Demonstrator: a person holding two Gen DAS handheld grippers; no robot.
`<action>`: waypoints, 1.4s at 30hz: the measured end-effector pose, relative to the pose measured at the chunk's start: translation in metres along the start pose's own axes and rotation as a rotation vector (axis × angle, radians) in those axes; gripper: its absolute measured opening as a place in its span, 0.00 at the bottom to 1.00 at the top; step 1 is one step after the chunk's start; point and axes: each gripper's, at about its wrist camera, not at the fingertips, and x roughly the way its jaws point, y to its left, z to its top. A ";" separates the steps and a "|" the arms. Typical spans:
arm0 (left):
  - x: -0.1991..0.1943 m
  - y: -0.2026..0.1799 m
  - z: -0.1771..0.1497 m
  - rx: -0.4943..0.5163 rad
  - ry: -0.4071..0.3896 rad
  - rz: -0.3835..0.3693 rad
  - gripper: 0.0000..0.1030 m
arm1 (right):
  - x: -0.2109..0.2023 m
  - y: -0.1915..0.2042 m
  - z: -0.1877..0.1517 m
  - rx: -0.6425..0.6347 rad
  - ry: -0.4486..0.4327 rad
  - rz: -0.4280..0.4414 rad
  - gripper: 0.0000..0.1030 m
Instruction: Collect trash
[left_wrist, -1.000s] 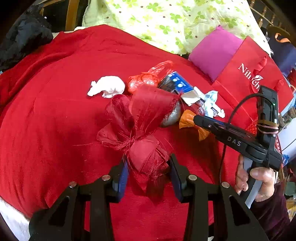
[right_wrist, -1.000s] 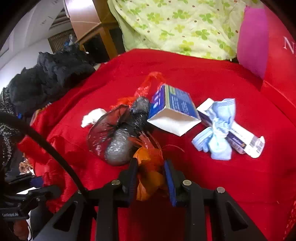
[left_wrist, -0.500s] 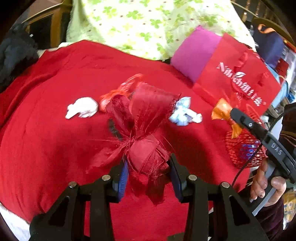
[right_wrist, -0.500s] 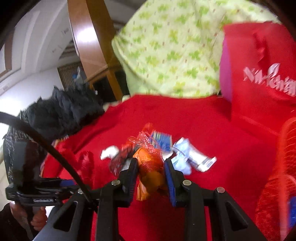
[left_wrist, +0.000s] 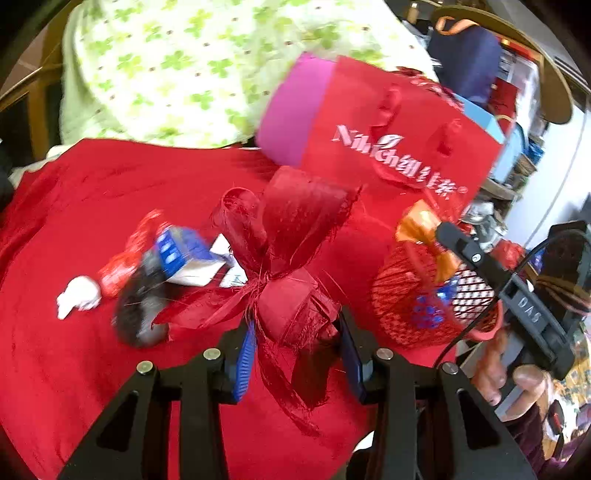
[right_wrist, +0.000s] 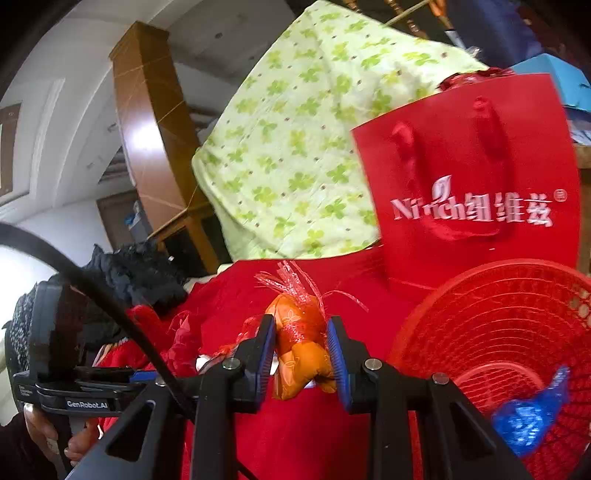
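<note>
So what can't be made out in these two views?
- Left wrist view: the grey lump beside the blue-and-white carton is motion-blurred; unidentifiable.
- Left wrist view: the red ribbon bow in the left claw hides litter behind it.
- Right wrist view: the red mesh basket is cut off by the edge.

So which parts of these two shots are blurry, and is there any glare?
Left wrist view: the red gift bag and blue-and-white carton are motion-smeared; the dark red ribbon bow stays sharp. Right wrist view: mostly crisp, with glare on the wooden pillar.
</note>
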 end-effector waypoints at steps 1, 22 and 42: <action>0.001 -0.007 0.004 0.013 -0.002 -0.010 0.42 | -0.001 -0.004 0.001 0.008 -0.007 -0.004 0.30; 0.021 -0.124 0.051 0.229 -0.041 -0.181 0.43 | -0.061 -0.082 0.015 0.228 -0.176 -0.112 0.30; 0.063 -0.161 0.045 0.268 0.005 -0.195 0.62 | -0.101 -0.137 0.008 0.429 -0.268 -0.158 0.72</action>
